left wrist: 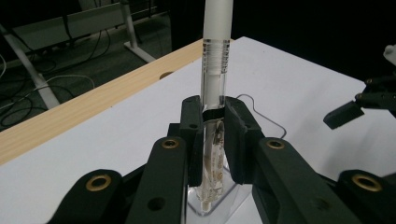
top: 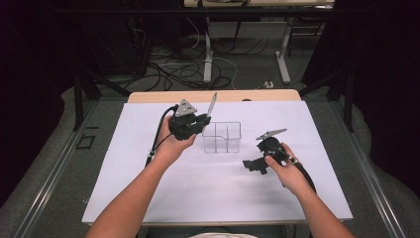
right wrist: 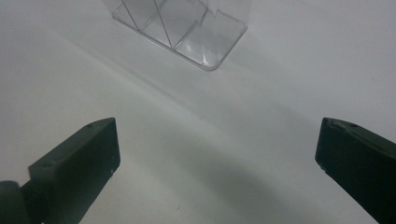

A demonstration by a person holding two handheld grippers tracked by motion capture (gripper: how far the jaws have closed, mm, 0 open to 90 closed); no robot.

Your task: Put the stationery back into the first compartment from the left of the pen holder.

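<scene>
While the left gripper [top: 200, 121] has its jaws clamped tight on a pen [left wrist: 214, 79], the right gripper [right wrist: 217, 154] holds nothing, its jaws spread wide with bare tabletop [right wrist: 289, 70] between them. In the left gripper view the pen stands upright between the jaws, gripped partway along its clear barrel; the white upper section rises well above them and the lower tip hangs below, over or just inside the tray [left wrist: 219, 205]. Whether the tip touches the tray floor cannot be told. Beyond the right jaws the tray [right wrist: 187, 32] sits apart, a corner and its dividers showing.

By my judgement the pen is light, stiff and smooth: hard plastic that will not bend but could swivel or slide between flat pads if gripped near one end. The present hold, near the middle of the barrel and square across it, looks the sensible place. The tray looks thin-walled, clear and very light, so a nudge from the pen tip or a jaw would likely skid it across the tabletop. The open right jaws stand near enough to steady a wall of it if needed.
</scene>
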